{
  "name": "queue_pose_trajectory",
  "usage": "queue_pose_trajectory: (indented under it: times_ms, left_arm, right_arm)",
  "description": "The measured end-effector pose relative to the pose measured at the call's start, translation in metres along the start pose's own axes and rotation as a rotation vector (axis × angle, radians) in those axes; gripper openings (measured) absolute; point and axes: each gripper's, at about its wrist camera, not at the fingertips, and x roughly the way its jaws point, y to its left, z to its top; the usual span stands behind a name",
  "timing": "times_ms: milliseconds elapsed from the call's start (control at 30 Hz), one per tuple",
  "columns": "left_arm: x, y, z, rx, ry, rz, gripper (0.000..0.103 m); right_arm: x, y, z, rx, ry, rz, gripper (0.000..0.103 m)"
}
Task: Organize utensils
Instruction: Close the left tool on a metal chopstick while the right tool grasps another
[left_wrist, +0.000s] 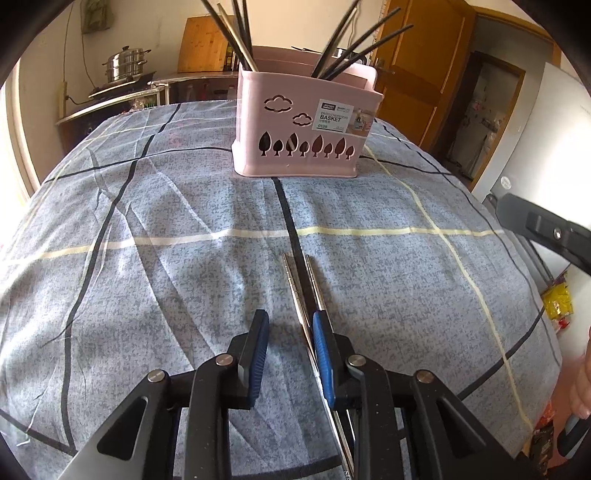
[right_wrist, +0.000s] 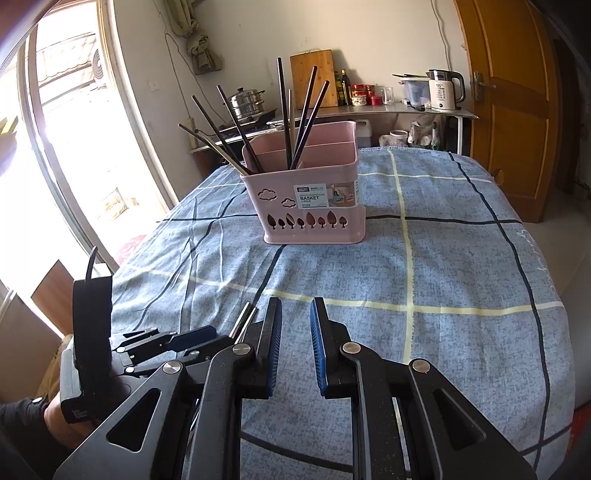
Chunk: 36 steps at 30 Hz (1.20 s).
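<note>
Left claw (left_wrist: 290, 325) tilts down, apart around metal chopsticks (left_wrist: 301, 291), seemingly loose; right claw (right_wrist: 295, 314) apart, empty.

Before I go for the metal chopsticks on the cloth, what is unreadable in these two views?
- Metal chopsticks, left wrist view: near ends hidden under the left gripper; pad contact unclear.
- Same pair, right wrist view: only the tips show past the right gripper frame.
- Pink basket, both views: the walls hide the lower ends of the black chopsticks.
- Basket label: small print too small.
</note>
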Motion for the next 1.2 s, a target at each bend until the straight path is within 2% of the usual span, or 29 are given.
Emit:
queue_pose_trajectory:
  times_ms: [167,200,267,533,833,1033,1200]
  left_arm:
    - [-0.001,-0.007,-0.004,0.075,0.004,0.054,0.024]
    - [-0.002,-0.006,-0.004,0.079,0.004,0.058,0.022]
    - [-0.004,-0.001,-0.005,0.076,0.003,0.072,0.012]
    - [-0.013,0.036,-0.006,0.012,-0.003,0.082,0.005]
    - [-0.017,0.057,-0.005,-0.049,0.008,0.03,0.005]
    - [-0.009,0.061,0.005,-0.059,0.007,0.051,0.005]
    - [-0.009,0.069,0.006,-0.103,0.003,0.059,0.005]
  right_arm:
    - [0.004,0.001,-0.003,0.004,0.013,0.003,0.016]
    - [0.004,0.002,-0.004,0.003,0.015,0.005,0.016]
    - [0.005,0.003,-0.004,0.001,0.018,0.004,0.016]
    - [0.015,0.008,-0.011,0.008,0.049,0.021,0.016]
    - [0.045,0.026,-0.02,0.022,0.128,0.067,0.016]
    - [0.074,0.044,-0.025,0.021,0.192,0.09,0.016]
    - [0.095,0.053,-0.028,0.01,0.237,0.059,0.016]
